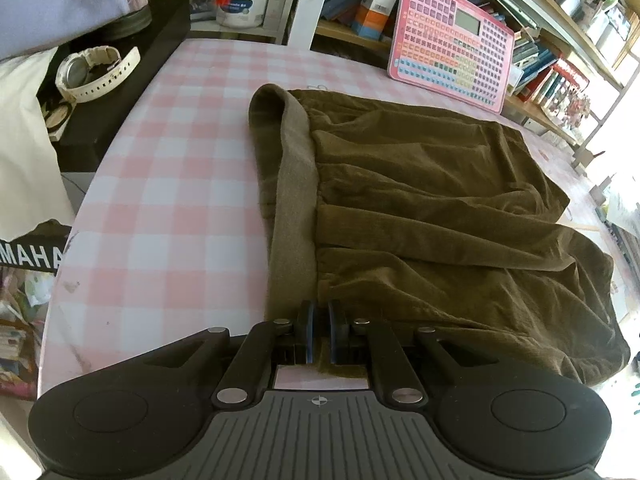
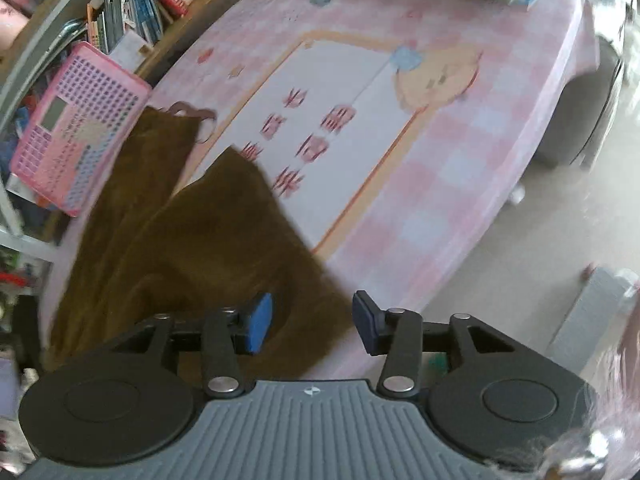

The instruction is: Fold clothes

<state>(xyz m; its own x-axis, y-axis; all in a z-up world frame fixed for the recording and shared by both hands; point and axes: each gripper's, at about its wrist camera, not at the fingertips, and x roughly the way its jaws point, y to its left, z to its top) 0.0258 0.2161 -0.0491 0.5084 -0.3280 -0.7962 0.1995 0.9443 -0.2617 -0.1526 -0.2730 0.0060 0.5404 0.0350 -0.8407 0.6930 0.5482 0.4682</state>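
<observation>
Olive-brown trousers [image 1: 420, 200] lie on the pink checked table [image 1: 180, 184], the grey waistband [image 1: 294, 200] running away from me on the left. My left gripper [image 1: 321, 320] is shut on the near end of the waistband. In the right wrist view the trouser legs [image 2: 208, 240] stretch toward the upper left. My right gripper [image 2: 312, 320] is open and empty, its blue pads [image 2: 260, 322] hovering over the near edge of a leg. The view is motion-blurred.
A pink keyboard toy [image 1: 452, 36] leans at the table's back edge, also in the right wrist view [image 2: 76, 128]. A white watch [image 1: 94, 72] lies on a black box at the left. Bookshelves [image 1: 560, 40] stand behind. A cartoon print [image 2: 360, 120] covers the tablecloth.
</observation>
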